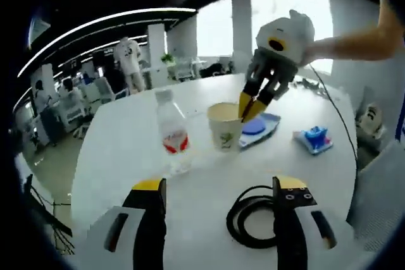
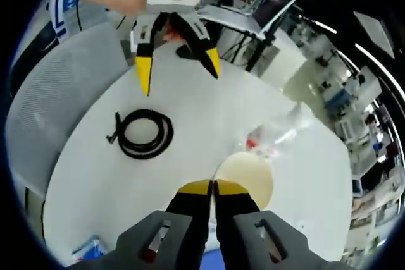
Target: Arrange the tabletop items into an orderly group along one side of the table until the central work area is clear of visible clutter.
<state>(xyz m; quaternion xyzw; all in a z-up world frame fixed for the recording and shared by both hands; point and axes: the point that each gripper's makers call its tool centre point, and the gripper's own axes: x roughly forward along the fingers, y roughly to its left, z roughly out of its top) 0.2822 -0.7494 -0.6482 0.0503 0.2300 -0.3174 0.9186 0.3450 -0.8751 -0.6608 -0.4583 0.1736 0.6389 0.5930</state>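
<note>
With our right gripper [image 2: 213, 187] pinched on the rim of the paper cup [image 1: 225, 126] mid-table beside the bottle [image 1: 172, 128], and our left gripper [image 1: 218, 189] open, we should lift straight to avoid tipping.

The right gripper [image 1: 251, 109] pinches the paper cup's [image 1: 225, 126] rim; a bottle [image 1: 172, 132] stands beside it, a coiled cable [image 1: 253, 219] between the left gripper's [image 1: 221, 191] parted jaws.

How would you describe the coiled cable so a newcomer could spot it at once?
Start from the round white table. In the left gripper view the black cable lies on its near edge, between that left gripper's open jaws, nearer than the water bottle and paper cup. It is the only flat, black ring there.
</note>
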